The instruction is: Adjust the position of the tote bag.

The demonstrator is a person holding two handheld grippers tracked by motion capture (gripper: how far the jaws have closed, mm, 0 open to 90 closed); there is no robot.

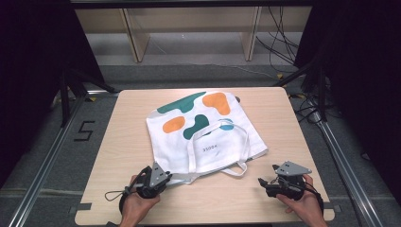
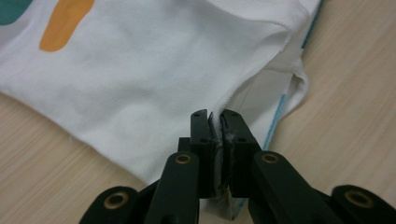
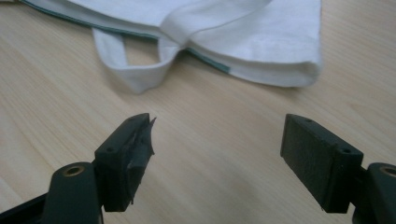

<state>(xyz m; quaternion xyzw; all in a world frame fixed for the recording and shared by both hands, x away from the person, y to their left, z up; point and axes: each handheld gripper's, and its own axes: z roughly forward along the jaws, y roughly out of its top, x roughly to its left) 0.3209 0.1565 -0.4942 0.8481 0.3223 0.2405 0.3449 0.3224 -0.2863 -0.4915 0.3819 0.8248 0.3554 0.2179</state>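
Observation:
A white tote bag (image 1: 203, 130) with green, orange and blue shapes lies flat in the middle of the wooden table (image 1: 127, 109), its handles toward me. My left gripper (image 1: 165, 177) is at the bag's near left corner, shut on the edge of the cloth; in the left gripper view the white fabric (image 2: 177, 84) is pinched between the jaws (image 2: 217, 122). My right gripper (image 1: 267, 176) rests near the table's front right, open, with bare wood between its jaws (image 3: 217, 130). A handle loop (image 3: 140, 74) and the bag's corner (image 3: 289, 65) lie ahead of it, apart from it.
The table's front edge (image 1: 203, 218) runs just under both hands. Metal rails (image 1: 47, 165) flank the table. Wooden shelf legs (image 1: 137, 42) and cables (image 1: 283, 47) are on the floor behind.

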